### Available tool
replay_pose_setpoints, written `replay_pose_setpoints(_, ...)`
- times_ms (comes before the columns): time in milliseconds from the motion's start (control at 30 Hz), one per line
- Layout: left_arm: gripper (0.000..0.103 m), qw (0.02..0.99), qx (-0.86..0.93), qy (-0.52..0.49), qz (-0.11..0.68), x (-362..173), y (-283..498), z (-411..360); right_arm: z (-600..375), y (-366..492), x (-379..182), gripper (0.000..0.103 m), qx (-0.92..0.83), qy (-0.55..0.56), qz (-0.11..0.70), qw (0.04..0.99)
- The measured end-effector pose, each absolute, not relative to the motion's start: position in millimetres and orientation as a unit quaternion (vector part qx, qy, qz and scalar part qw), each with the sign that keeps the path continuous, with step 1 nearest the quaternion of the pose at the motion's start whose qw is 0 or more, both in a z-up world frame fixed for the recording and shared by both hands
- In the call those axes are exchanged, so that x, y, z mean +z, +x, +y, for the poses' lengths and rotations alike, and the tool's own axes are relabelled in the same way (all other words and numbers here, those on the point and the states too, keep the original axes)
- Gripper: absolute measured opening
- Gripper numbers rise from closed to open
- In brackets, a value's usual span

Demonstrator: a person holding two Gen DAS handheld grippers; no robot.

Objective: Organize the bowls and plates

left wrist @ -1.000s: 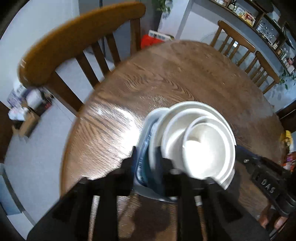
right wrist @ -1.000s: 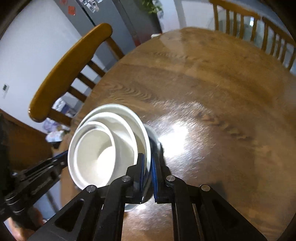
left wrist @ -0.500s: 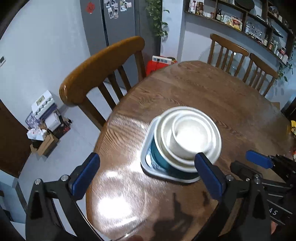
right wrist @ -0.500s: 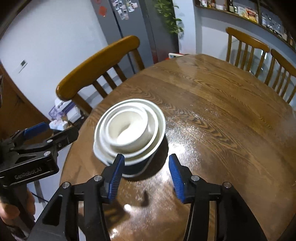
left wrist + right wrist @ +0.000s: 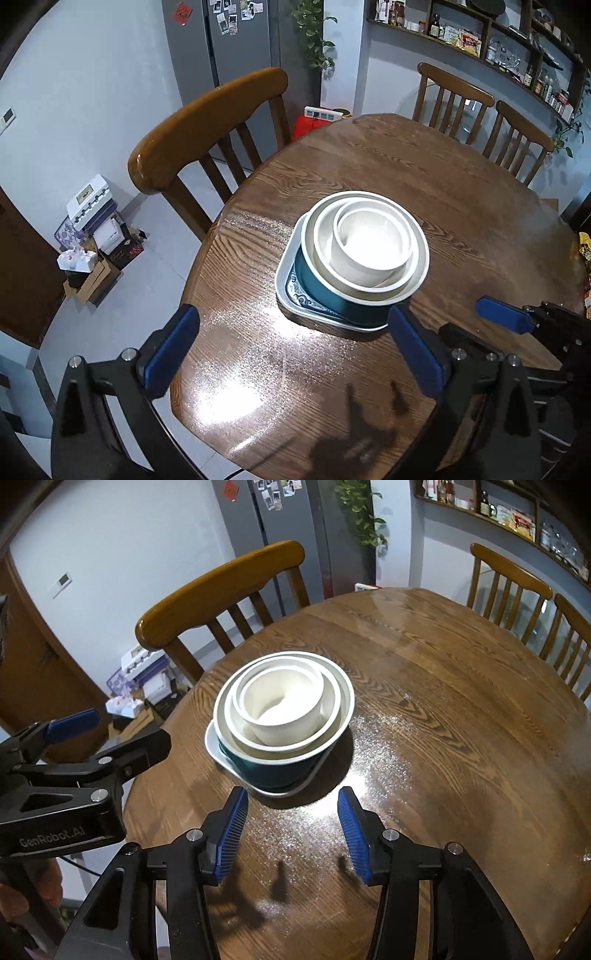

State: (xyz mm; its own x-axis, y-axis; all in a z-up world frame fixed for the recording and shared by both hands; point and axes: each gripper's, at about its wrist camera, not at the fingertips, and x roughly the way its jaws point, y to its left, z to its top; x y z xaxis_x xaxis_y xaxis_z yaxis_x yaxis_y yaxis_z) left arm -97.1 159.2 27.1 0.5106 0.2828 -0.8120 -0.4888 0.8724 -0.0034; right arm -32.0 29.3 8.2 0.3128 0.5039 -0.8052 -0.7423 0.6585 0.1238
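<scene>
On wooden counter [image 5: 369,166], near its edge by a wooden chair [image 5: 207,114]: one stack of dishes, standing free. Bottom layer, pale squarish plate [image 5: 286,291] with blue patterned inner face; on it, teal bowl [image 5: 325,291] with pale rim; nested inside, white bowl [image 5: 325,254]; innermost and topmost, small white bowl [image 5: 358,254], sitting slightly off-centre and tilted within the one below. Same stack in right wrist view: plate [image 5: 212,744], teal bowl [image 5: 273,770], white bowl [image 5: 240,716], small white bowl [image 5: 291,723]. Left hand-held gripper [image 5: 295,350]: released, blue pads spread wide, nothing between them; stack just beyond the fingertips, untouched. Right hand-held gripper [image 5: 291,827]: released, blue ribbed pads parted about halfway, nothing between them; stack just ahead, apart from both pads. Each hand-held gripper also partly seen from the other's camera, left [image 5: 74,738] at left edge, right [image 5: 517,325] at right edge. Beyond the counter: grey refrigerator [image 5: 221,44] with photos and magnets, trailing plant [image 5: 314,40], two further chairs [image 5: 454,99] on the far side, wall shelf [image 5: 480,33] with jars and bottles, boxes and clutter [image 5: 92,240] on floor. Bright glare patches on counter surface near the stack.
</scene>
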Motion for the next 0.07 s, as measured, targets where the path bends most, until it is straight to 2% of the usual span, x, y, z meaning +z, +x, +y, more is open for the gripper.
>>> replay_pose_setpoints(67,0.102,0.860,0.227,-0.117,0.442,26.7,-97.7,158.7,28.6,-32.3,8.6,0.051,0.389,-0.135,0.436,0.800)
